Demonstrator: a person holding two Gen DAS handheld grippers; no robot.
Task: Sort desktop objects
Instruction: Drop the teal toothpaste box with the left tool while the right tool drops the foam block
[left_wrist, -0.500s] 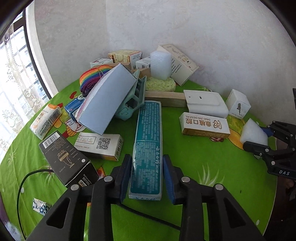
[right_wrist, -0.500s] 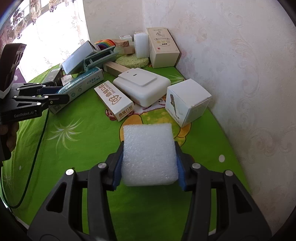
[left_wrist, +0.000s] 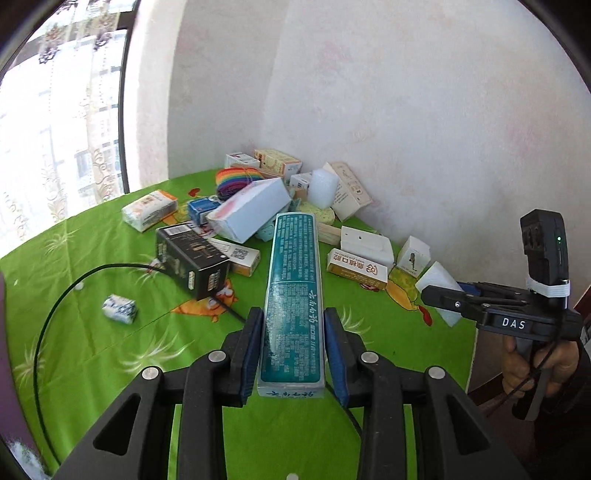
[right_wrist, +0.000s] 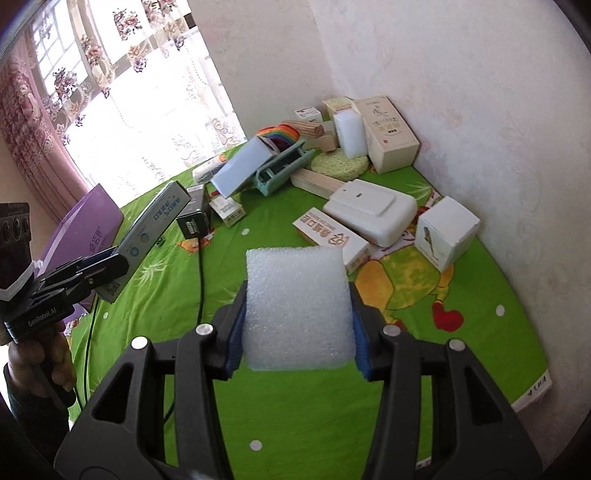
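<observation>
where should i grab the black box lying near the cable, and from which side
Grip the black box across its two long side faces near the middle, coming down from above. It lies flat, long and narrow, its top face clear; the white QR-code box crowds its far side, so a low side approach looks tight.

Black plastic gripper (left_wrist: 291, 358) frames, blue pads (left_wrist: 334, 354), silver screws, white "DAS" lettering, perhaps a dark sleeve.

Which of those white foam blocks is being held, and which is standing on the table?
The foam block in the right gripper is held; the other foam block stands upright by the wall.
</observation>
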